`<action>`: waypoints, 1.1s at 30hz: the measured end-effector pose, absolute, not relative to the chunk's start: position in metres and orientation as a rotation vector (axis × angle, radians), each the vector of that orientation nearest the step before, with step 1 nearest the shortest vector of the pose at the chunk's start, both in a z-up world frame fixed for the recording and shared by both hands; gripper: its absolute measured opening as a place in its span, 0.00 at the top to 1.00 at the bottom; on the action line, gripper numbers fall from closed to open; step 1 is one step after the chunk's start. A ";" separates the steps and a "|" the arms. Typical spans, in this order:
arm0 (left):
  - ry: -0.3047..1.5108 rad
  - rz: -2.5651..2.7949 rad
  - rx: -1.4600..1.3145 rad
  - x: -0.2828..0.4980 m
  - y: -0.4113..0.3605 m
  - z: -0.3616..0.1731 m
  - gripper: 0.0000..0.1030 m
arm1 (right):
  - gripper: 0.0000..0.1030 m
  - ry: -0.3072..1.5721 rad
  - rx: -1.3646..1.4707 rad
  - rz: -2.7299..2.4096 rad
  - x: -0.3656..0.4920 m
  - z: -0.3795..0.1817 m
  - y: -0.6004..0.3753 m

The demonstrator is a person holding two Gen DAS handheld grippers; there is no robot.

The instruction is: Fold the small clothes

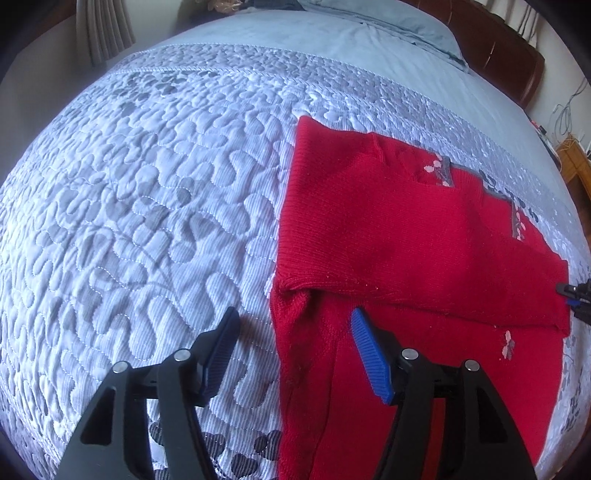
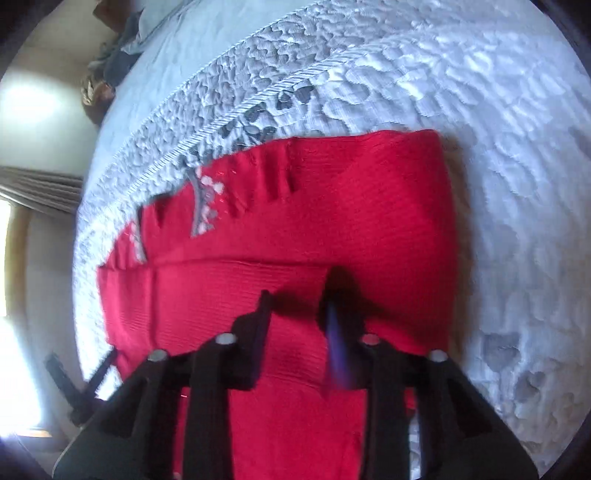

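Left gripper (image 1: pixel 294 312): spread wide and holding nothing. One finger is over the quilt (image 1: pixel 147 184). The other finger is over the red sweater (image 1: pixel 406 229), so the sweater's side edge sits between them.
Right gripper (image 2: pixel 300 290): over the sweater's other side. The picture is blurry, but its fingers look a little apart, with only flat red cloth showing between them.
Sweater: lies flat on the quilt. A sleeve is folded across the body. Its far corner reaches the quilt's grey border.
Far end of the bed: a blue pillow (image 1: pixel 417 26) and a brown headboard (image 1: pixel 509 55).
Step now: I think the sides are folded in and the body is not yet folded in half.
Next move: each gripper likely needs to come down on its own side edge, pinch all the layers, then lift the near part over the far part together.
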State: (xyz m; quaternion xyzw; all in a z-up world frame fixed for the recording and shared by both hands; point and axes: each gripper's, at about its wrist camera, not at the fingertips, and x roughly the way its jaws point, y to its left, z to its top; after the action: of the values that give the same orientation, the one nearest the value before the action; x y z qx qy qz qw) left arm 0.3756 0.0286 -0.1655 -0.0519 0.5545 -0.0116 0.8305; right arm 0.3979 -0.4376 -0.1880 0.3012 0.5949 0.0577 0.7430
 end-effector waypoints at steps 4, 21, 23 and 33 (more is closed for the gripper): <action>1.173 -0.022 -0.105 0.376 0.027 -0.167 0.35 | 0.95 1.117 0.564 0.225 0.395 -0.143 -0.427; 1.179 -0.033 -0.064 0.374 0.015 -0.171 0.32 | 0.84 1.339 0.580 0.174 0.367 -0.197 -0.426; 1.170 -0.029 -0.046 0.374 0.012 -0.173 0.32 | 0.94 1.334 0.518 0.152 0.365 -0.188 -0.420; 1.172 -0.024 -0.045 0.375 0.012 -0.178 0.31 | 0.93 1.342 0.285 0.001 0.358 -0.193 -0.405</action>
State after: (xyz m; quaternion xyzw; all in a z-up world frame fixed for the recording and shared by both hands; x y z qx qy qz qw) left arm 0.3749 0.0122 -0.1779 -0.0210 0.5530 -0.0115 0.8328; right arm 0.3579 -0.4051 -0.1931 0.1316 0.6196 0.0006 0.7738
